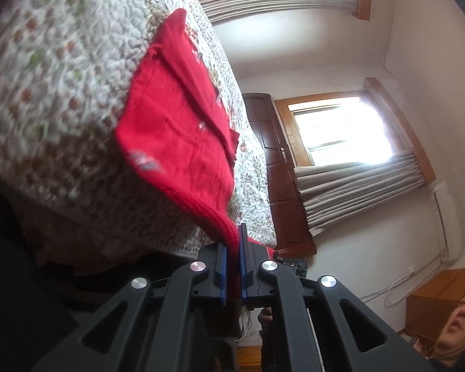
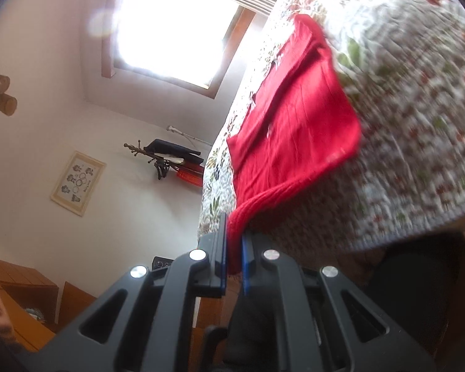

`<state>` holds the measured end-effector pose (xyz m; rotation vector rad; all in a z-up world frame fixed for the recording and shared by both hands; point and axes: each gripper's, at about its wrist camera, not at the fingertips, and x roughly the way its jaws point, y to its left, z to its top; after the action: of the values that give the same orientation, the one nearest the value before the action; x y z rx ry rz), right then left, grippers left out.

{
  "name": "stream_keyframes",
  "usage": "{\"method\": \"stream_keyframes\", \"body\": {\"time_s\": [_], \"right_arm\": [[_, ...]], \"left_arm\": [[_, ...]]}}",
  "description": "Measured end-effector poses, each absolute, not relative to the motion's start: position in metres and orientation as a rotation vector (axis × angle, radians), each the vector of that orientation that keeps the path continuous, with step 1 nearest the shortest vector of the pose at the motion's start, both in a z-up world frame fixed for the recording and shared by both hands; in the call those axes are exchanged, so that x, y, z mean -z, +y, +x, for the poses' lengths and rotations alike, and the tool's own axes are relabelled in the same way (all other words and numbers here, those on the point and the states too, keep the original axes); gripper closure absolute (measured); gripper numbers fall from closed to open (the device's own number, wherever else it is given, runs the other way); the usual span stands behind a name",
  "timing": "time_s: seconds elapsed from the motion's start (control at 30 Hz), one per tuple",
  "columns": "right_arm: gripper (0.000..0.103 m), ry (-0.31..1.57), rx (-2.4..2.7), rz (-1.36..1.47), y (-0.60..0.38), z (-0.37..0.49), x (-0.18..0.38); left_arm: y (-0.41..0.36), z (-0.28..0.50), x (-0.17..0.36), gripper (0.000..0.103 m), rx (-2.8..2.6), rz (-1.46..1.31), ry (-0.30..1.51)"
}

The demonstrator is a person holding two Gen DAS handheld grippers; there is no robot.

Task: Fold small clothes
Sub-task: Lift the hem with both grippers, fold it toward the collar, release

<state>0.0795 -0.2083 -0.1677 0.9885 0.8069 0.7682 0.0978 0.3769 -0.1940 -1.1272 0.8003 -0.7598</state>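
So both grippers, left (image 1: 232,245) and right (image 2: 234,248), have jaws clamped on the ribbed hem of the red knit sweater (image 1: 176,117), lying on the floral quilted bed (image 1: 52,71) (blurry). Next: probably carry the hem over evenly.

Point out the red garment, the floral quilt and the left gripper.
red garment (image 1: 176,130), left wrist view, on the flat middle of the cloth.
floral quilt (image 1: 55,71), left wrist view, on bare quilt beside the garment.
left gripper (image 1: 232,248), left wrist view, between the fingers shut on the ribbed hem.
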Motion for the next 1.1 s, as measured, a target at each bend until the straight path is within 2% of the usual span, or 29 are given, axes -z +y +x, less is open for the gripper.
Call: {"method": "stream_keyframes", "body": {"time_s": [0.17,0.57,0.67,0.7,0.73,0.83,0.87,0.9,0.97,1.1], "right_arm": [[0.097,0.832,-0.731,1.002,-0.207,0.134,0.164],[0.095,0.990,-0.591,0.999,-0.200,0.252,0.205],[0.085,1.033,-0.588,0.996,-0.200,0.268,0.211],[0.073,1.043,-0.593,0.998,-0.200,0.274,0.211],[0.067,1.042,-0.605,0.998,-0.201,0.277,0.209],[0.066,1.019,-0.636,0.937,-0.200,0.280,0.192],[0.066,1.008,-0.657,0.907,-0.200,0.280,0.183],[0.063,1.001,-0.664,0.865,-0.199,0.282,0.175],[0.060,0.987,-0.640,0.705,-0.194,0.281,0.158],[0.059,0.961,-0.562,0.389,-0.179,0.284,0.143]], "left_arm": [[0.372,0.156,0.190,0.097,0.736,-1.173,0.807],[0.374,0.270,0.239,0.096,0.629,-1.273,0.916],[0.377,0.283,0.249,0.086,0.610,-1.284,0.946],[0.378,0.286,0.251,0.077,0.607,-1.286,0.958],[0.379,0.287,0.251,0.074,0.605,-1.280,0.959],[0.377,0.288,0.234,0.066,0.621,-1.160,0.944],[0.375,0.289,0.225,0.059,0.626,-1.099,0.940],[0.370,0.290,0.213,0.047,0.631,-1.006,0.937],[0.358,0.291,0.191,0.034,0.622,-0.794,0.939],[0.342,0.296,0.168,0.024,0.585,-0.492,0.930]]}}
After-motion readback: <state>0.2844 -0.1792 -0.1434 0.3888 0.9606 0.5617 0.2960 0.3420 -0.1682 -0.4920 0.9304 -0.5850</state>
